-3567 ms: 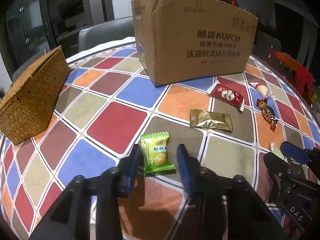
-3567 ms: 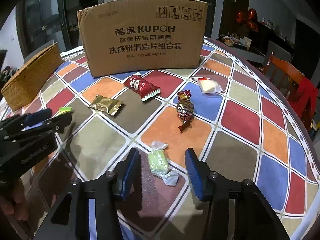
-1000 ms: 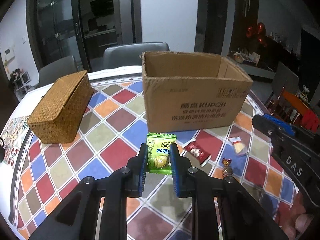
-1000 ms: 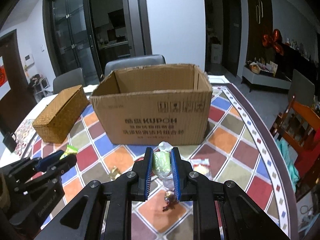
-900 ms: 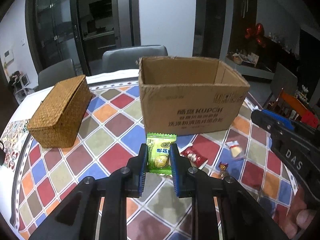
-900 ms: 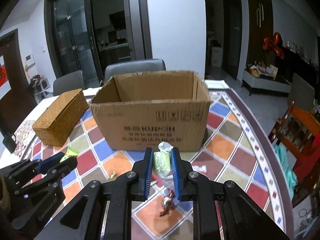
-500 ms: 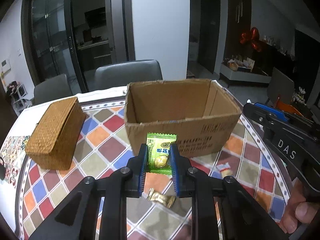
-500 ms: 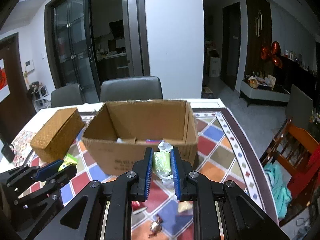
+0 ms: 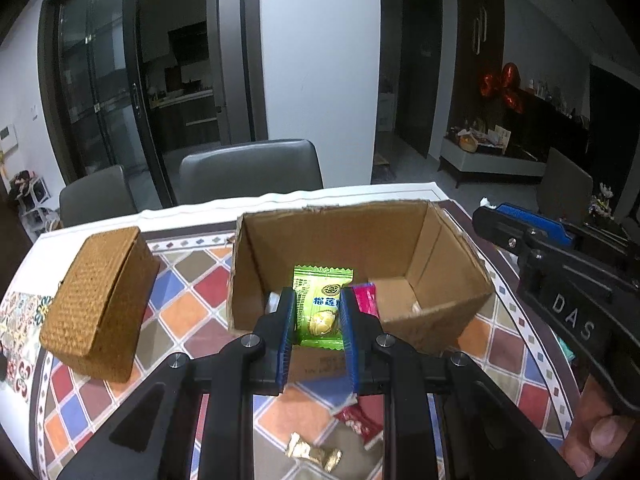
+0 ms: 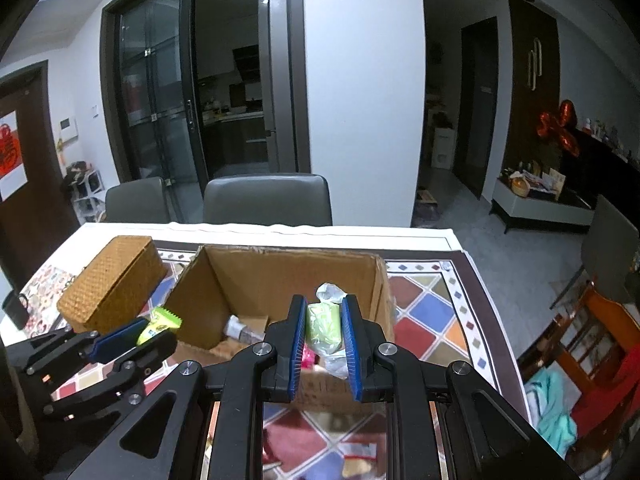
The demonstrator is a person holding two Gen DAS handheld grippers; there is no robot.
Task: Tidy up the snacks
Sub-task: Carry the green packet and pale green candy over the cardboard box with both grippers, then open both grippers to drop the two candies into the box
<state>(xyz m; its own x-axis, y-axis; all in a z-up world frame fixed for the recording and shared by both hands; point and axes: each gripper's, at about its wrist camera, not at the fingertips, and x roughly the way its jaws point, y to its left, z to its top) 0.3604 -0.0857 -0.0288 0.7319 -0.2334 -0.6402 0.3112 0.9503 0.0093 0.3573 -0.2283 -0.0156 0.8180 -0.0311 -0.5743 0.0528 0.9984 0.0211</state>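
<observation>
My left gripper (image 9: pixel 318 312) is shut on a green durian candy packet (image 9: pixel 322 304) and holds it above the near edge of the open cardboard box (image 9: pixel 436 312). My right gripper (image 10: pixel 323 324) is shut on a pale green wrapped candy (image 10: pixel 322 322) with clear twisted ends, also raised over the box (image 10: pixel 288 272). The left gripper with its packet also shows in the right wrist view (image 10: pixel 132 336). A pink packet (image 9: pixel 366 300) and other wrappers lie inside the box. On the table below lie a gold packet (image 9: pixel 314 454) and a red packet (image 9: pixel 358 420).
A woven wicker box (image 9: pixel 96 300) stands left of the cardboard box on the checkered tablecloth (image 9: pixel 180 312). Grey chairs (image 9: pixel 250 170) stand behind the table. A wooden chair with red and teal cloth (image 10: pixel 592 376) is at the right.
Both grippers have risen from table level with their candies and moved forward over the box's open top, so its inside now shows.
</observation>
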